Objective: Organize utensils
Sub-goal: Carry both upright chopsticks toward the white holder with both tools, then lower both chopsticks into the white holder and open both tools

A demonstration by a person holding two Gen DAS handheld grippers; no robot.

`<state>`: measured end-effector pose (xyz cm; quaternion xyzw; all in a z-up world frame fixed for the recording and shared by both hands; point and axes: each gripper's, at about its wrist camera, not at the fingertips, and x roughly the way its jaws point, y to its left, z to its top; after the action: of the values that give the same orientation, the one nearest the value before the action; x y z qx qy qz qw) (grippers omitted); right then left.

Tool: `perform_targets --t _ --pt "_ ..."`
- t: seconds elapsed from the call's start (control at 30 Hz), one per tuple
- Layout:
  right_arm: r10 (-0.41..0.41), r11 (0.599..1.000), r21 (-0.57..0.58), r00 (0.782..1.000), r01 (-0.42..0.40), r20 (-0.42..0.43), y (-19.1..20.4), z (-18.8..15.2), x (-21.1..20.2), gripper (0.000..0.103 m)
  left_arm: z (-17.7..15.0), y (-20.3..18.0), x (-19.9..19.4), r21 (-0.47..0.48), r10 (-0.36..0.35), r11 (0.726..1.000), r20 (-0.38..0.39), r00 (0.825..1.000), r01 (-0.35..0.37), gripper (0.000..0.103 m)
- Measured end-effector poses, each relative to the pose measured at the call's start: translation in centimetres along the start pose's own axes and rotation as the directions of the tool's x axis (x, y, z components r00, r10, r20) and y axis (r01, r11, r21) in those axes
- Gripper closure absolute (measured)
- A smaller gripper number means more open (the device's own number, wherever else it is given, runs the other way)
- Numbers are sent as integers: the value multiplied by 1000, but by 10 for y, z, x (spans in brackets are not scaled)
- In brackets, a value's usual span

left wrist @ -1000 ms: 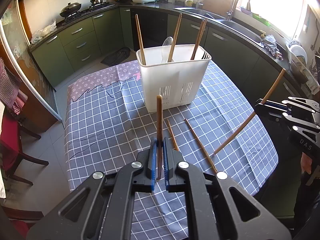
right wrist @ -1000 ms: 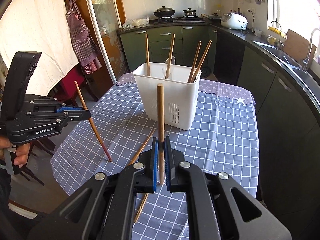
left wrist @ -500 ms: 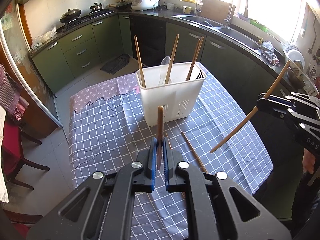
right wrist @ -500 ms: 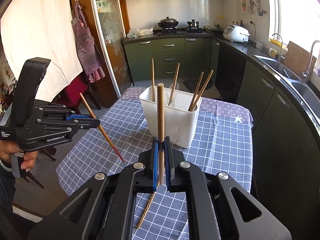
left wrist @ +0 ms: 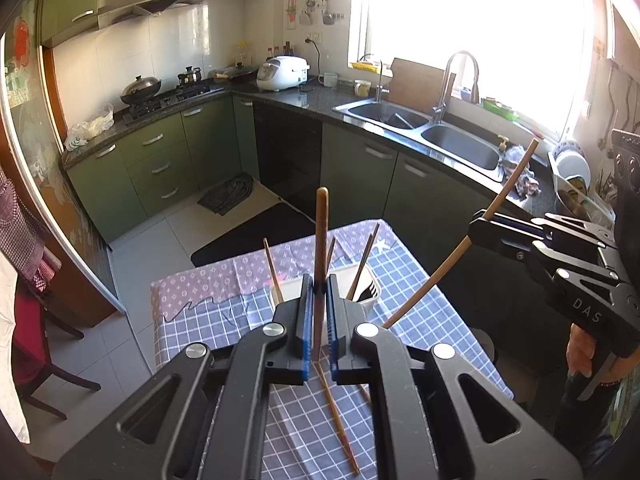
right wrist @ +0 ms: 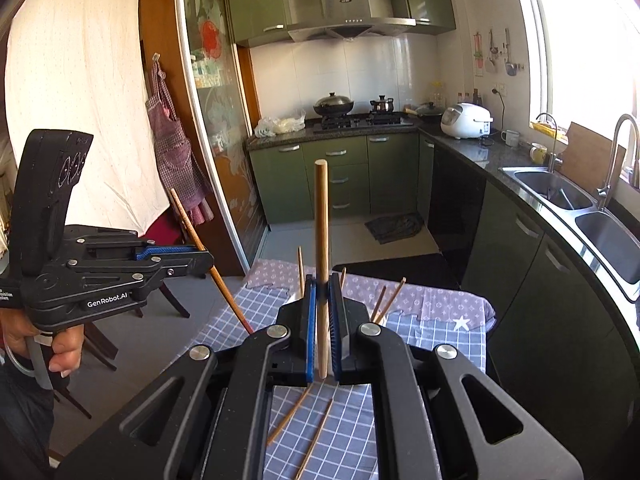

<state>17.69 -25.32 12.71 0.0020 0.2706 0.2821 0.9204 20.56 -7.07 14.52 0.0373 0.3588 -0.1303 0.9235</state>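
Note:
My left gripper [left wrist: 318,296] is shut on a wooden chopstick [left wrist: 321,240] that stands upright between its blue pads. My right gripper [right wrist: 322,300] is shut on another wooden chopstick [right wrist: 321,240], also upright. Both are raised well above the table. The white utensil holder [left wrist: 362,300] with several chopsticks in it is mostly hidden behind the fingers; its chopsticks [right wrist: 386,300] poke up in the right wrist view. Two loose chopsticks [left wrist: 338,420] lie on the checked tablecloth [left wrist: 200,320]; they also show in the right wrist view [right wrist: 316,436].
The right gripper appears at the right of the left wrist view [left wrist: 560,256], the left gripper at the left of the right wrist view [right wrist: 100,272]. Green cabinets [left wrist: 160,160], a sink [left wrist: 460,144] and a red chair [left wrist: 32,340] surround the table.
Both grippers have risen and tilted up, each keeping its chopstick. The holder has dropped behind the fingers, and more of the kitchen shows.

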Motion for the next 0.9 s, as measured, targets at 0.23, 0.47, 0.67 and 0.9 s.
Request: perform_targets --t 0.23,0.47,0.67,0.9 --pt "-17 1000 18 998 16 57 -14 37 23 96 31 8 34 -26 38 999 48 998 -37 97" --pt "-18 999 44 999 20 -48 -30 15 91 96 12 17 94 -41 54 998 -57 997 -57 97" --pt "-31 998 54 987 40 -155 -40 -15 142 96 -14 19 131 -37 55 997 -130 990 -60 97" --pt "-30 998 47 984 39 -178 -41 -32 148 92 -34 17 135 -28 71 997 -117 991 -75 86"
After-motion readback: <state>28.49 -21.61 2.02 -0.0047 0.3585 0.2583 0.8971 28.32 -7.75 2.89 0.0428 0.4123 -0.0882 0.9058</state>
